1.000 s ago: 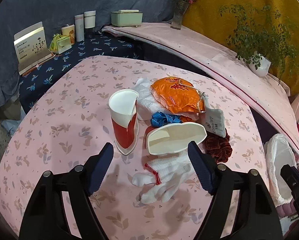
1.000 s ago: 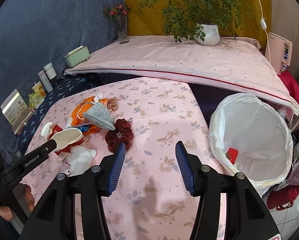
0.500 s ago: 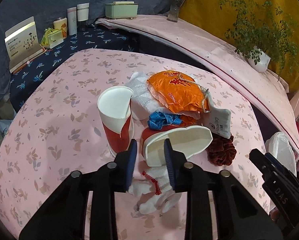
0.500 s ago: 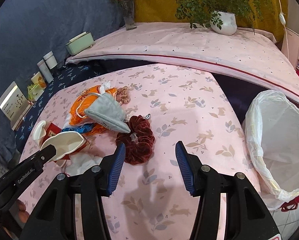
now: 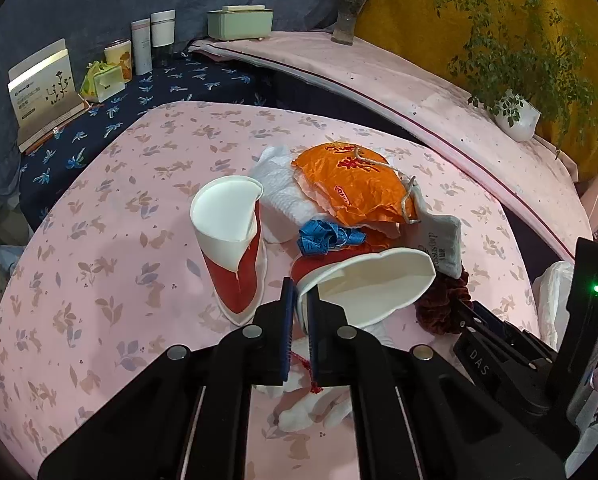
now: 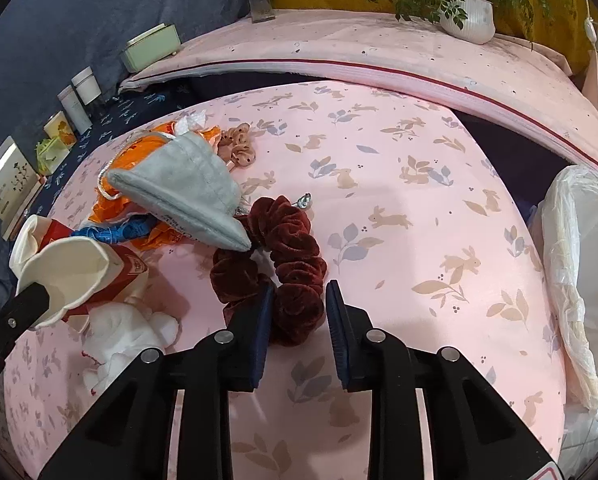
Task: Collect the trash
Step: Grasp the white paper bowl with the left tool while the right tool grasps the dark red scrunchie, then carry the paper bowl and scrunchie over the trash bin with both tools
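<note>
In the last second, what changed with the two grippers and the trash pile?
The left gripper closed onto the rim of the squashed paper cup. The right gripper came down over the dark red scrunchie, jaws closing around it. The upright cup and orange wrapper stayed put.

Left tongs (image 5: 298, 312) angled downward, jaws nearly together and clamped on the rim of a flattened paper cup (image 5: 363, 284). Right tongs (image 6: 297, 316) also angled downward, jaws closing, a dark red velvet scrunchie (image 6: 283, 264) between them; left pad touches it, right pad stands just clear. No hand or sleeve visible.
</note>
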{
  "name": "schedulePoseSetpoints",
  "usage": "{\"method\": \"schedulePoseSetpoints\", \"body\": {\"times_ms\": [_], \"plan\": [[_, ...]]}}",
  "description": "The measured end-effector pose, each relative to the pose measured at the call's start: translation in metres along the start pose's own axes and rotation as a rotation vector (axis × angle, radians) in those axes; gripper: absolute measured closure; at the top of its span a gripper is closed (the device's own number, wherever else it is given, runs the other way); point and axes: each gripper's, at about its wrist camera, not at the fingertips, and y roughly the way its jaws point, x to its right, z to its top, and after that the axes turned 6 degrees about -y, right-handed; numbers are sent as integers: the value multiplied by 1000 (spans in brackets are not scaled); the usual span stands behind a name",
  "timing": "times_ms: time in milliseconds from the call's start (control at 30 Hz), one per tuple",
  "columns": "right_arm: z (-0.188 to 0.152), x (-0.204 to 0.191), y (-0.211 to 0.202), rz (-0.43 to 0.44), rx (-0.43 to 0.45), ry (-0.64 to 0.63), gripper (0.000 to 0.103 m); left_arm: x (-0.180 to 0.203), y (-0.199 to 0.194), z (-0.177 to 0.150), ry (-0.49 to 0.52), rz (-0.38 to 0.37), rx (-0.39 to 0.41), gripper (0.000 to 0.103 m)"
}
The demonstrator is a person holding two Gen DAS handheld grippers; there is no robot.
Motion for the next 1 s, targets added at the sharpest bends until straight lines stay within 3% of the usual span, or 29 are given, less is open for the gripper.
{"method": "schedulePoseSetpoints", "body": {"times_ms": [233, 467, 1000], "plan": [[-1, 4, -19, 33, 30, 5, 90, 7, -14, 0, 13, -8, 22, 97], [3, 20, -71, 40, 129, 21, 91, 26, -37, 0, 31, -36, 57, 100], [0, 98, -189, -47, 342, 92, 91, 129, -88, -11, 154, -195, 113, 100]]}}
